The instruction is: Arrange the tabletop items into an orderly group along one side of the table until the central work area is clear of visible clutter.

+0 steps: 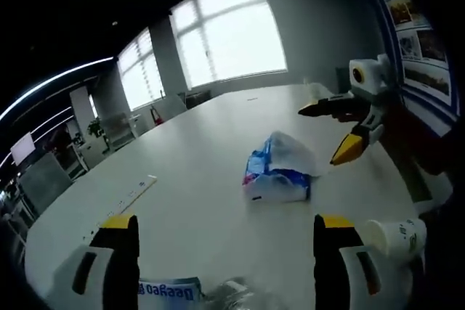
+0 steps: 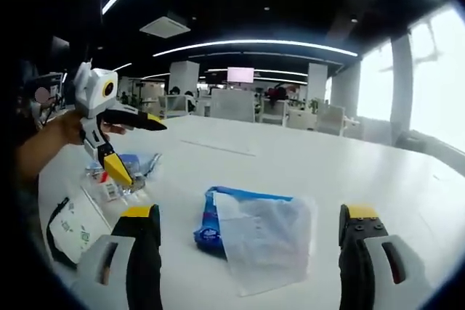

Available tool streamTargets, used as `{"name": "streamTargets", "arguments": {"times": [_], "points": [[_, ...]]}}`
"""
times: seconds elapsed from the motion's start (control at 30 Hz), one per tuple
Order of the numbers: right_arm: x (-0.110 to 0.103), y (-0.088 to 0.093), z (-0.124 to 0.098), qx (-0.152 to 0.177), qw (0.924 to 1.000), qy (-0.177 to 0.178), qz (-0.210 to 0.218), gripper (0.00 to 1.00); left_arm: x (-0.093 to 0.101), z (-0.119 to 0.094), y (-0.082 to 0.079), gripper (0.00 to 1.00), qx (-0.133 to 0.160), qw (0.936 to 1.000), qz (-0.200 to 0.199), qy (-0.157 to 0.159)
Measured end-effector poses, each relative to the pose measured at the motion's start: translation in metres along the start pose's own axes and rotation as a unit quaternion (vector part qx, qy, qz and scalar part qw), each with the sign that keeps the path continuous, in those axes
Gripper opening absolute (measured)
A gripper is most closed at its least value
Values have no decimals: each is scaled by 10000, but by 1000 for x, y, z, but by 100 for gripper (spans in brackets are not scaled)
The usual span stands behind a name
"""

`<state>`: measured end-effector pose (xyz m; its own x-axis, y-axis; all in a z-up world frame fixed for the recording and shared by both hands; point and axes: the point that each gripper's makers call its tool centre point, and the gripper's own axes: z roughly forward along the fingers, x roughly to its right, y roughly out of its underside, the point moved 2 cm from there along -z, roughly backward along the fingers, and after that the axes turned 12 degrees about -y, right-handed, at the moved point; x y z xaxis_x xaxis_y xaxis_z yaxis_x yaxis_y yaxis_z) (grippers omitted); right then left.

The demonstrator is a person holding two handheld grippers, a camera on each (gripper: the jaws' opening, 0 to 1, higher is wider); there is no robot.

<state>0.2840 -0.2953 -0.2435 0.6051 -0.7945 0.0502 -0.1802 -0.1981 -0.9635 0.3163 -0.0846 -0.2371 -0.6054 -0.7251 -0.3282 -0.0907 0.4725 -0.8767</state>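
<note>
Plastic bag lies mid-surface, untouched, between both tongs | left tongs wide, empty, low above a wrapper at the near edge | right tongs wide, lined up on bag, I judge to drag it sideways | paper cup tipped over nearby.

Blue-edged plastic bag between spread claw
</note>
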Motion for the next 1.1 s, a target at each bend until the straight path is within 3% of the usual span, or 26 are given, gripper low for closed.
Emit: {"name": "streamTargets", "arguments": {"times": [0.7,1.1], "points": [[-13,-4,7,34,9998,-188,-8,100,-10,-23,15,100,-50,9999,-55,-140],[-17,-7,9,107,9996,-251,21,100,-23,-39,25,100,-66,9990,-18,-446]]}}
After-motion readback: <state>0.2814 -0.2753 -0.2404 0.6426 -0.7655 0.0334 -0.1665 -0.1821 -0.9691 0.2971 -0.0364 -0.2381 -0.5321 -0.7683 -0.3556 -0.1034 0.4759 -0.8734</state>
